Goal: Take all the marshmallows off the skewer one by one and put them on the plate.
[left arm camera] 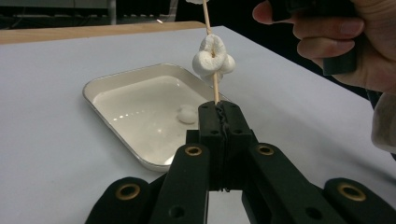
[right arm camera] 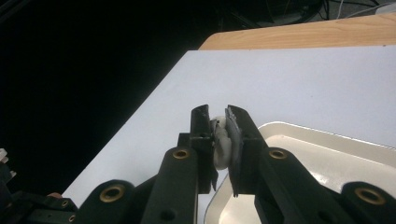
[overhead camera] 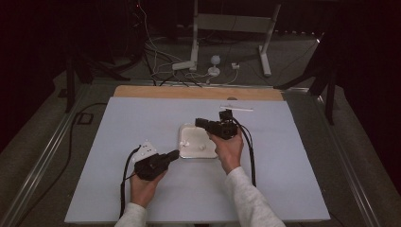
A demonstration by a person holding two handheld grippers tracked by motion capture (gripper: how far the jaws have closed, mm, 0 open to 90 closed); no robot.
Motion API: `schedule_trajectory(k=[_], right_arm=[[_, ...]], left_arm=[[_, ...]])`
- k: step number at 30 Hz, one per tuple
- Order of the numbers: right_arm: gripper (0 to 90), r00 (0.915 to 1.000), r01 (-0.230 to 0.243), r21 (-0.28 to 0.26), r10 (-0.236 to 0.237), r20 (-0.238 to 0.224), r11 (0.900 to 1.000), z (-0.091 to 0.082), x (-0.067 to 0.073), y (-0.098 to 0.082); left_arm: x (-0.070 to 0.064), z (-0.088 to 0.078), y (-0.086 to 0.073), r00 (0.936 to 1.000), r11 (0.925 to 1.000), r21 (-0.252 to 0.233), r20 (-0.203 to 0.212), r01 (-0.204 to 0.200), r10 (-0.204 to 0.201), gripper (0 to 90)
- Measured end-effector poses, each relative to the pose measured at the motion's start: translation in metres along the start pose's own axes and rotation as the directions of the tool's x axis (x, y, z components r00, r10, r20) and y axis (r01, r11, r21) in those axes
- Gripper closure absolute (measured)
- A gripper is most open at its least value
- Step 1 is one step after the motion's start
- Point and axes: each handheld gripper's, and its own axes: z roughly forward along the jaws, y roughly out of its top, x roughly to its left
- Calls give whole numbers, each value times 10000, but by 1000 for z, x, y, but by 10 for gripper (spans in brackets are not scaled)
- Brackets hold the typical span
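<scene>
because the left gripper (left arm camera: pixel 218 112) is clamped on the stick (left arm camera: pixel 211 51) to hold it upright beside the tray (left arm camera: pixel 109 84) with marshmallows (left arm camera: pixel 212 59) already threaded, the right gripper (right arm camera: pixel 219 122), squeezing another marshmallow (right arm camera: pixel 222 147), seems ready to add it.

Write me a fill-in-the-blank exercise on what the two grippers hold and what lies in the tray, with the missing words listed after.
1. The left gripper is shut on a wooden ___ that stands upright.
2. Marshmallows are threaded on it, above the ___ tray.
3. The right gripper squeezes a single ___ between its jaws.
4. One loose marshmallow lies ___ the tray.

Missing words: skewer; white; marshmallow; in
</scene>
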Motion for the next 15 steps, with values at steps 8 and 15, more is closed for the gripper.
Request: schedule_trajectory(k=[8,15], right_arm=[[830,9996,-32,-15,33,295,10000,1,-4,1],[830,9960,-666,-733,707,555,9951,-23,-26,15]], left_arm=[[0,0,0,10000,9999,133,-29,-27,27,900],[13,-12,-5,9978,9973,-317,-71,656,-658,900]])
